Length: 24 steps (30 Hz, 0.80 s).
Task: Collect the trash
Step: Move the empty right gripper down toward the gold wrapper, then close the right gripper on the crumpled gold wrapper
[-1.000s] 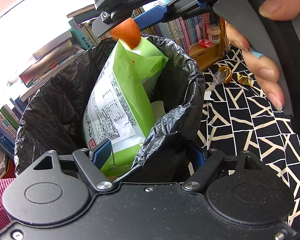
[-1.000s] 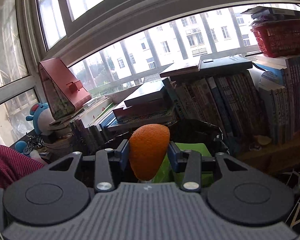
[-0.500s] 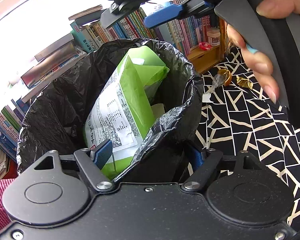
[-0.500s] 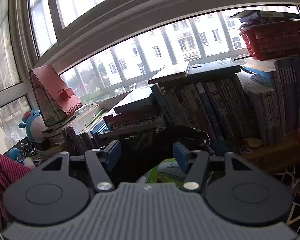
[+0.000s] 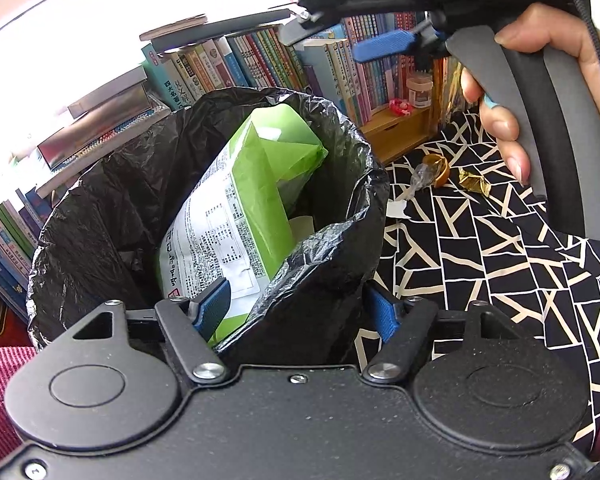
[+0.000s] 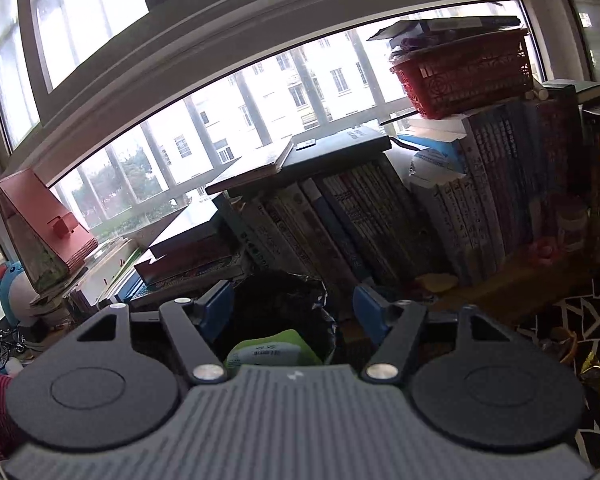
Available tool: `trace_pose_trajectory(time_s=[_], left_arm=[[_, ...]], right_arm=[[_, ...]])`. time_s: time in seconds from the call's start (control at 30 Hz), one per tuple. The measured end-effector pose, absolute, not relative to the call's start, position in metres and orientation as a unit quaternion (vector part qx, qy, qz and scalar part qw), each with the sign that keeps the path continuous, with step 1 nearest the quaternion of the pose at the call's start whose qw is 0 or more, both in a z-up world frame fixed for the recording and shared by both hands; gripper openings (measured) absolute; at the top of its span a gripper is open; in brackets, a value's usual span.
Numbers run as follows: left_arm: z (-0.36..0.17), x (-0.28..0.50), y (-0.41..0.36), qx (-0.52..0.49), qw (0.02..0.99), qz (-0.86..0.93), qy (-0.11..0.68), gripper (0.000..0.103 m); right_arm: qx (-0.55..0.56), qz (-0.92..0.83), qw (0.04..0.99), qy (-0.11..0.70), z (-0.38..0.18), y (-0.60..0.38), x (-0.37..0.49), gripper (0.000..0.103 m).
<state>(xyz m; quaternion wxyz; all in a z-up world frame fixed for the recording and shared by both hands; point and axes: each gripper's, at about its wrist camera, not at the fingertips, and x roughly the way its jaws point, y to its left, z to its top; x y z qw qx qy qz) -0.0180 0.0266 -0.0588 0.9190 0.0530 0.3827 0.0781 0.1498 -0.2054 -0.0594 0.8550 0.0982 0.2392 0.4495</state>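
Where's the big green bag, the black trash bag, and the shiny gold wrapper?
green bag (image 5: 260, 208): left wrist view, on its green side panel.
black trash bag (image 5: 100, 216): left wrist view, on its inner left wall.
gold wrapper (image 5: 474, 181): left wrist view, on its crumpled middle, lying on the patterned cloth.

Left wrist: close, angled down into bin bag (image 5: 204, 184). Right wrist: flatter, toward bookshelf (image 6: 380, 220); both share bag.
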Motion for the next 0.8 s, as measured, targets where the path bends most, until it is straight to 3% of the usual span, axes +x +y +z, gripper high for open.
trace_pose_trajectory(time_s=[0.07, 0.4, 0.8], left_arm=[[-0.058, -0.019, 0.027, 0.053, 0.92, 0.083, 0.38, 0.061], [-0.058, -0.02, 0.026, 0.056, 0.921, 0.079, 0.378, 0.058], [-0.058, -0.016, 0.03, 0.046, 0.918, 0.08, 0.385, 0.06]], right_arm=[[0.101, 0.434, 0.861, 0.244, -0.063, -0.208, 0.155, 0.081], [0.12, 0.335, 0.888, 0.291, -0.096, -0.225, 0.193, 0.085], [0.139, 0.109, 0.918, 0.356, -0.217, -0.296, 0.268, 0.085]])
